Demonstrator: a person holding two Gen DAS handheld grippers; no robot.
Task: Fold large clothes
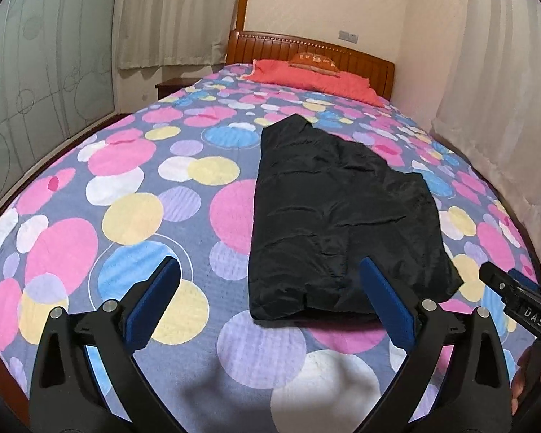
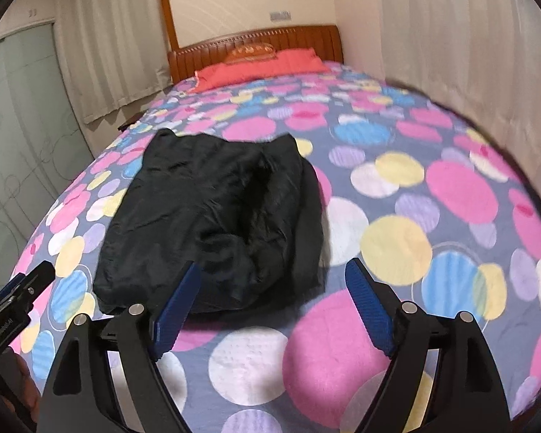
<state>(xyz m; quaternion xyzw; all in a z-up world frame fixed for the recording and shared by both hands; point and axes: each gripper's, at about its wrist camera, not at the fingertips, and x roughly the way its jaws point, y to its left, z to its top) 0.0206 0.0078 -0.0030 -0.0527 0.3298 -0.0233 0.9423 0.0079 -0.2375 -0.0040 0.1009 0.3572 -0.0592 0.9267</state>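
Observation:
A black garment [image 1: 328, 213] lies folded into a long rectangle on the bed [image 1: 133, 166], its near end a thick doubled edge. My left gripper [image 1: 270, 270] hangs open above the bed, just short of that near end, with nothing between its blue pads [image 1: 155, 296]. In the right wrist view the same black garment [image 2: 212, 223] lies ahead and to the left. My right gripper [image 2: 272, 278] is open and empty, raised over the sheet beside the garment's near right corner. Each gripper shows at the edge of the other's view: the right gripper [image 1: 515, 296] and the left gripper [image 2: 14, 299].
The bed wears a sheet of pink, yellow and blue circles. A red pillow [image 1: 313, 79] and a wooden headboard [image 1: 306, 47] are at the far end. Pale curtains [image 1: 505, 90] hang close along the right side, and a frosted glass wardrobe [image 1: 43, 83] stands on the left.

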